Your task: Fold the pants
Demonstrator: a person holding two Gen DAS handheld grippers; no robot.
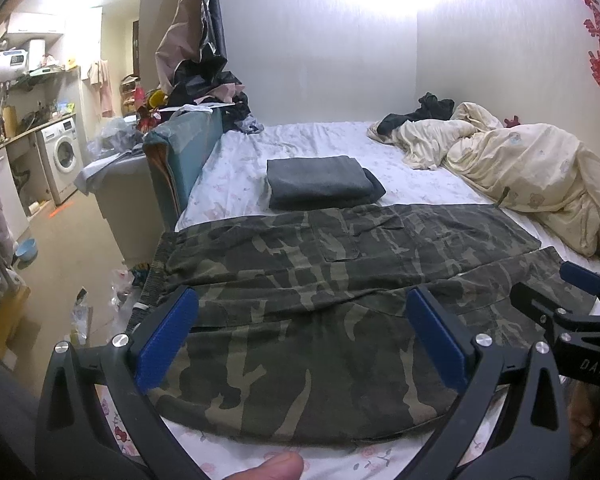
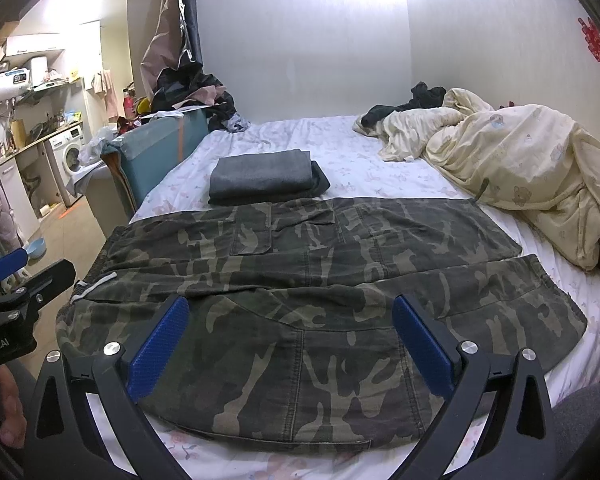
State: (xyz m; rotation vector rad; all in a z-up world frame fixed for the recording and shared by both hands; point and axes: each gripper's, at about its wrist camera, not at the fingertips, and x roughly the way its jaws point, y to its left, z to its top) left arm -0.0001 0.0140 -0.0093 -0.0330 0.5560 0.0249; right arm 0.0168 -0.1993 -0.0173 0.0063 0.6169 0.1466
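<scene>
Two grippers hover above the camouflage cargo pants (image 2: 300,280), which lie flat across the near end of the bed (image 2: 340,152), waistband left, legs right. Left gripper (image 1: 304,340) and right gripper (image 2: 292,344): jaws spread wide, holding nothing. Recommended: pinch the near leg's edge at waistband and hem simultaneously, then carry it evenly onto the far leg, avoiding the folded grey garments (image 2: 264,178).

Green-brown camouflage pants (image 2: 300,280), dark grey folded garment (image 2: 264,178), white floral bedsheet (image 2: 340,160), cream printed duvet (image 2: 520,160).
</scene>
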